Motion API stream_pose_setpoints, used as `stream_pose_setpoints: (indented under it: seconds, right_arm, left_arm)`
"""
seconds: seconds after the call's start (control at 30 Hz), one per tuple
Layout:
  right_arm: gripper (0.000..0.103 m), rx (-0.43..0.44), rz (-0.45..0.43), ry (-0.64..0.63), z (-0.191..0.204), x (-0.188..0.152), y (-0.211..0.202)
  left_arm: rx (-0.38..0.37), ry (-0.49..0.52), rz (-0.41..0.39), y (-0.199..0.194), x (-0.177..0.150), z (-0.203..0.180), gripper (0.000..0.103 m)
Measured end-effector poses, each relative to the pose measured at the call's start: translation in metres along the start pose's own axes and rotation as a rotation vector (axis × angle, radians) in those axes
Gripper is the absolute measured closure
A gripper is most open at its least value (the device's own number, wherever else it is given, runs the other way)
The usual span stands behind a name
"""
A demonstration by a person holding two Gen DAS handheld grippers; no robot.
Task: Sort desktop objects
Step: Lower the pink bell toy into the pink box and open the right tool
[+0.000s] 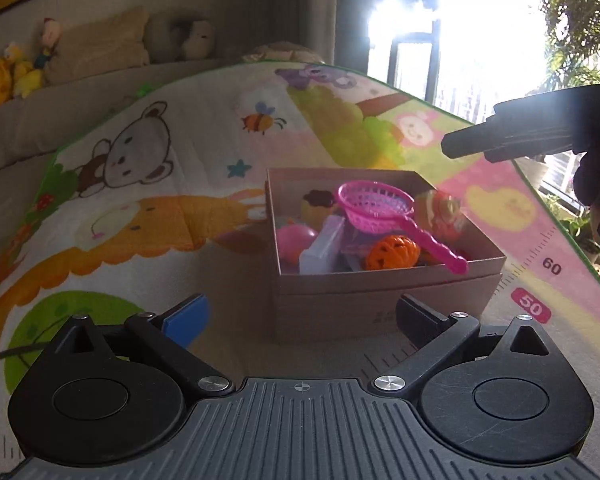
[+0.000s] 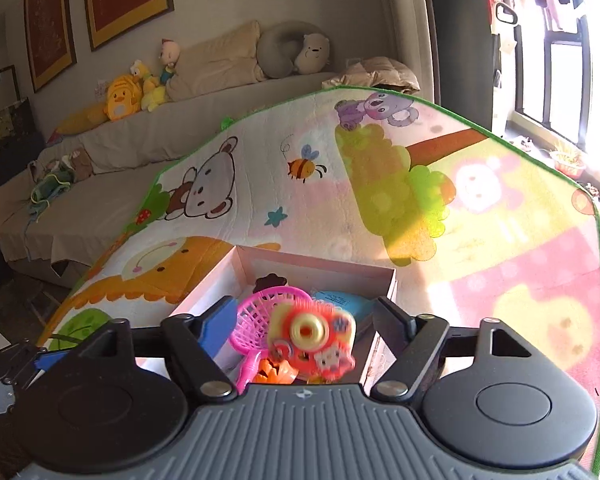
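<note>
Right wrist: toy camera (image 2: 312,340) blurred above box (image 2: 316,266) rim.

Matt cardboard box (image 1: 380,292), glossy plastic strainer (image 1: 380,204)

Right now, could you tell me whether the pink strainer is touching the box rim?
Touching: the left wrist view shows the strainer handle lying across the box rim, its tip overhanging.
</note>
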State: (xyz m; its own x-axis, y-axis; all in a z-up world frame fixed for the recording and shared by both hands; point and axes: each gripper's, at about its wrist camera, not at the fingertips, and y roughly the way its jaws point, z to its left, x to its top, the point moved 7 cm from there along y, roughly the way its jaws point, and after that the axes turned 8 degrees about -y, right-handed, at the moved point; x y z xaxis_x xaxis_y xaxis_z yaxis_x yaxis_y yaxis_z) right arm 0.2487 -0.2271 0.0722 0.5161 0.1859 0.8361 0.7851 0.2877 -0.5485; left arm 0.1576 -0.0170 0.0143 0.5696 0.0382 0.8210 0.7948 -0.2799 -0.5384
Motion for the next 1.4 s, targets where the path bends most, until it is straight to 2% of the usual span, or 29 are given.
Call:
stream_pose_setpoints:
  seconds: [0.1,0.2,0.27,0.37,0.57,0.7,0.73,0.77,0.83,0.87,0.93,1.0,1.17,1.4]
  right_arm:
    - [0.026,-0.04,-0.009,-0.132,0.023,-0.007,0.002]
    - [0.029,-0.08,-0.007,-0.315,0.055,-0.012,0.008]
    - [0.042,-0.088,0.013,-0.432,0.079,-0.016,0.018]
    - [0.051,-0.063,0.062,-0.425,0.093,-0.013,0.034]
    - [0.053,-0.01,0.117,-0.304,0.101,0.011,0.076]
    - [0.054,-0.08,0.149,-0.362,0.119,0.007,0.111]
    - [0.06,-0.111,0.161,-0.396,0.122,0.004,0.122]
    - [0.073,-0.126,0.178,-0.414,0.123,0.0,0.129]
    - [0.09,-0.135,0.214,-0.416,0.122,-0.005,0.138]
    - [0.093,-0.143,0.204,-0.414,0.12,-0.003,0.138]
    - [0.096,-0.143,0.17,-0.388,0.114,0.006,0.129]
    - [0.098,-0.104,0.127,-0.319,0.108,0.019,0.116]
    - [0.098,0.074,0.025,-0.093,0.09,0.051,0.086]
    - [0.097,0.253,0.085,0.192,0.064,0.019,0.111]
  left_arm:
    - [-0.033,-0.056,0.01,-0.005,-0.015,0.001,0.0]
    - [-0.043,-0.056,0.011,-0.005,-0.024,-0.001,0.0]
    - [-0.048,-0.056,0.004,-0.005,-0.025,-0.001,0.0]
    - [-0.07,-0.083,0.007,-0.007,-0.028,0.002,0.0]
    - [-0.09,-0.104,-0.017,-0.014,-0.028,0.005,0.0]
    - [-0.091,-0.109,-0.033,-0.017,-0.028,0.006,0.0]
    - [-0.089,-0.116,-0.037,-0.018,-0.028,0.009,0.0]
    - [-0.088,-0.123,-0.041,-0.02,-0.027,0.011,0.0]
    - [-0.082,-0.14,-0.048,-0.021,-0.025,0.015,0.0]
    - [-0.08,-0.148,-0.05,-0.022,-0.025,0.017,0.0]
    - [-0.078,-0.165,-0.053,-0.023,-0.024,0.02,0.0]
    - [-0.077,-0.175,-0.052,-0.023,-0.024,0.021,0.0]
    - [-0.072,-0.168,-0.039,-0.019,-0.026,0.019,0.0]
    - [-0.064,-0.184,-0.027,-0.016,-0.027,0.023,0.0]
